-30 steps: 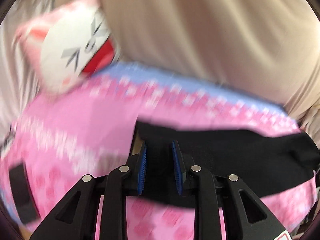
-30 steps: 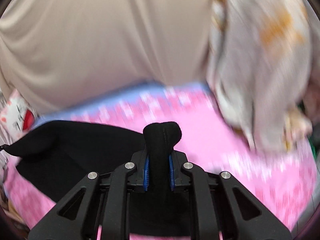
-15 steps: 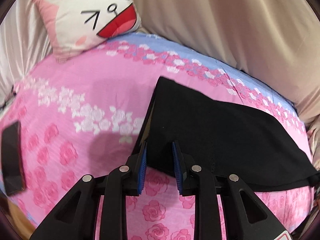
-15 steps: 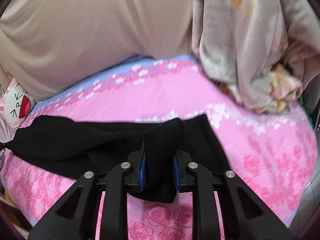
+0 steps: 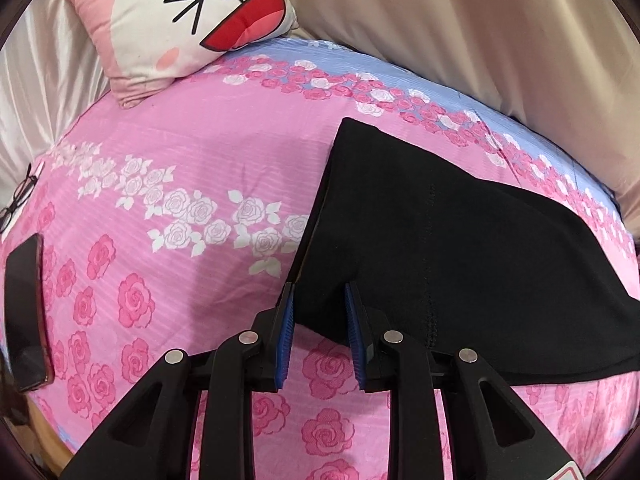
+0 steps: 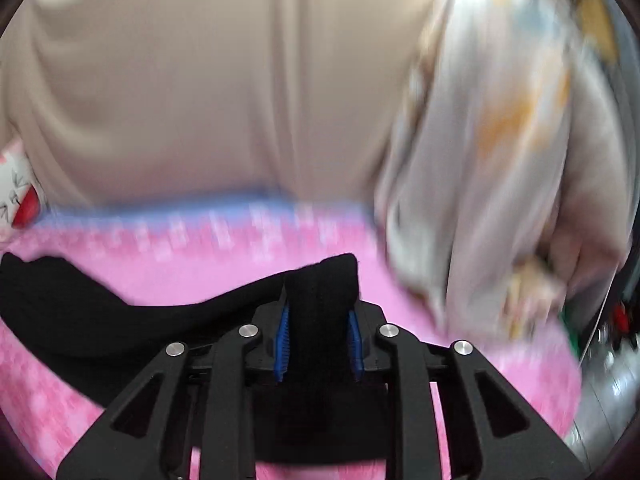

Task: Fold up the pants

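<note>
Pants, black, are lying spread across a bed with a pink rose-printed sheet, stretching from the left tongs ahead and off to their right. The left tongs are pointing down at the near corner of the cloth, their blue pads standing a narrow way apart with the corner of the pants lying between them; the cloth looks loose there, and the pads are not visibly pressing on it. The pink sheet is showing through the gap nearer the camera.

In the right wrist view, which is blurred, the right tongs are carrying a thick bunched fold of the same pants between their blue pads, the fold sticking up past the tips. Their jaws have just been opening, yet the cloth is filling the whole gap and touching both pads. From there the pants are trailing away to the left of the right tongs over the sheet.

Ahead and left of the left tongs a cartoon-face pillow is leaning against a beige curtain. Far to their left a dark phone is lying on the sheet, with glasses beyond it. Right of the right tongs a pale patterned cloth is hanging down.
</note>
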The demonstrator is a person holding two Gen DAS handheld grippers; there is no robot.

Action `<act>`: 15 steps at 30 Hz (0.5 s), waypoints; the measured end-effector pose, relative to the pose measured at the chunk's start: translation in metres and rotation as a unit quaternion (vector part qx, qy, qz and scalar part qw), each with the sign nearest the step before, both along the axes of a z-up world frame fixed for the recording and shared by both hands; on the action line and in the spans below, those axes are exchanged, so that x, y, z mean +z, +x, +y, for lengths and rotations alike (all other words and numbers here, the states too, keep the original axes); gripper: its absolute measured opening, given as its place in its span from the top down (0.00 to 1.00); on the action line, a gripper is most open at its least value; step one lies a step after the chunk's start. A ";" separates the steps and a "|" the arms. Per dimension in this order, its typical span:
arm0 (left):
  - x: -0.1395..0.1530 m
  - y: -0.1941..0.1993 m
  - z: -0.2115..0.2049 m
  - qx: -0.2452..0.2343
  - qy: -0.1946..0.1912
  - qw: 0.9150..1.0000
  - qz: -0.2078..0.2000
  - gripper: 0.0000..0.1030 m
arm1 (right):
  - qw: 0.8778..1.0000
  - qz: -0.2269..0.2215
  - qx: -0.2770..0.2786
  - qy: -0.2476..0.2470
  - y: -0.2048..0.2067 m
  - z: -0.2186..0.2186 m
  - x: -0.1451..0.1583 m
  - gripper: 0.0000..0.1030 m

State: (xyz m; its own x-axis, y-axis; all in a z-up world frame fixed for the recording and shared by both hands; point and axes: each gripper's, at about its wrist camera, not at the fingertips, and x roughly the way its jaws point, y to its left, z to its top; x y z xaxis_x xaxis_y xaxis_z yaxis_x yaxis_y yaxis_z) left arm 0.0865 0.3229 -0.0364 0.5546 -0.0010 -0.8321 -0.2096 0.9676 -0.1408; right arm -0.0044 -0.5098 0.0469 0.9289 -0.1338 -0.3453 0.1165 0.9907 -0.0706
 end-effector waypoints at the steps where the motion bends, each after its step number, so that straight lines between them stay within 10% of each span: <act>1: 0.000 -0.002 0.001 -0.001 -0.001 1.000 -0.001 0.78 | 1.000 0.015 -0.007 -0.007 -0.004 -0.003 -0.009 0.56; 2: -0.001 -0.005 0.002 -0.001 0.000 1.000 -0.001 0.78 | 0.998 0.052 -0.035 -0.004 -0.010 -0.014 -0.029 0.41; 4: -0.007 -0.009 0.004 -0.002 0.000 1.000 0.005 0.76 | 0.988 0.118 -0.089 0.049 -0.034 -0.046 -0.068 0.41; 9: -0.009 0.001 0.005 0.005 0.013 1.000 0.019 0.76 | 0.966 0.080 -0.126 0.212 -0.084 -0.088 -0.075 0.40; 15: -0.005 0.008 0.008 0.027 0.020 0.999 0.015 0.77 | 0.954 0.134 -0.066 0.259 -0.005 -0.082 -0.078 0.41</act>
